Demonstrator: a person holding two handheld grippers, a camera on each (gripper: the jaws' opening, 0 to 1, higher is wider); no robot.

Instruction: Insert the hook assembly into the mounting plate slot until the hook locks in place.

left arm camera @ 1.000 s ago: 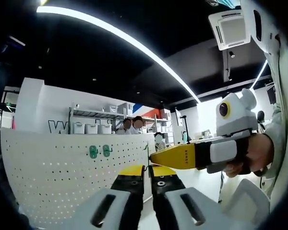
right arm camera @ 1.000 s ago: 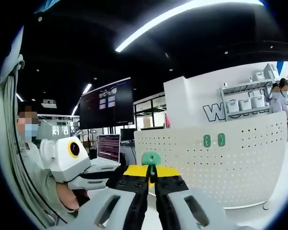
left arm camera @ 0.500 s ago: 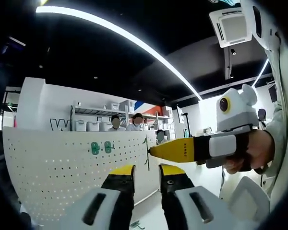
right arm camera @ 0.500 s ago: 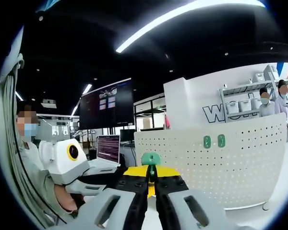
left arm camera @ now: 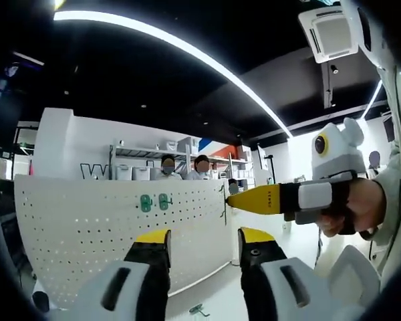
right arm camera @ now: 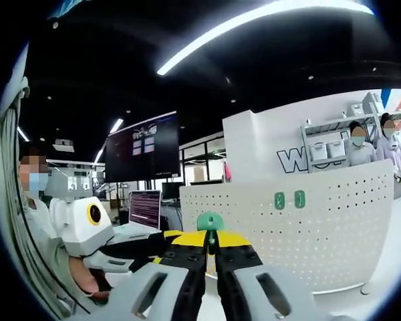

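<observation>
Pegboard (left arm camera: 87,221) is our landmark: a white, curved, perforated mounting plate standing upright, and we place everything else against it. In the left gripper view, two green hooks (left arm camera: 152,202) already hang side by side near its upper edge. Below and in front of the pegboard our left tongs (left arm camera: 202,242) rise with their yellow-tipped jaws spread apart and nothing between them. At the pegboard's right edge a thin dark hook wire (left arm camera: 223,204) stands upright, pinched at the yellow tip of our right tongs (left arm camera: 232,200), which reach in from the right, gripped by a hand (left arm camera: 351,207) in a pale sleeve. Behind the pegboard, people stand by a shelf of white bins.

In the right gripper view, well to the left of the pegboard (right arm camera: 321,227), a person (right arm camera: 33,221) holds the left tongs (right arm camera: 162,245), with a laptop (right arm camera: 144,208) behind. Just left of the pegboard's near edge, our right tongs (right arm camera: 211,243) are clenched on the hook assembly (right arm camera: 210,222), whose green head sticks up above the closed yellow tips. On the pegboard's upper part sit the two green hooks (right arm camera: 289,199), well apart from the held one.
</observation>
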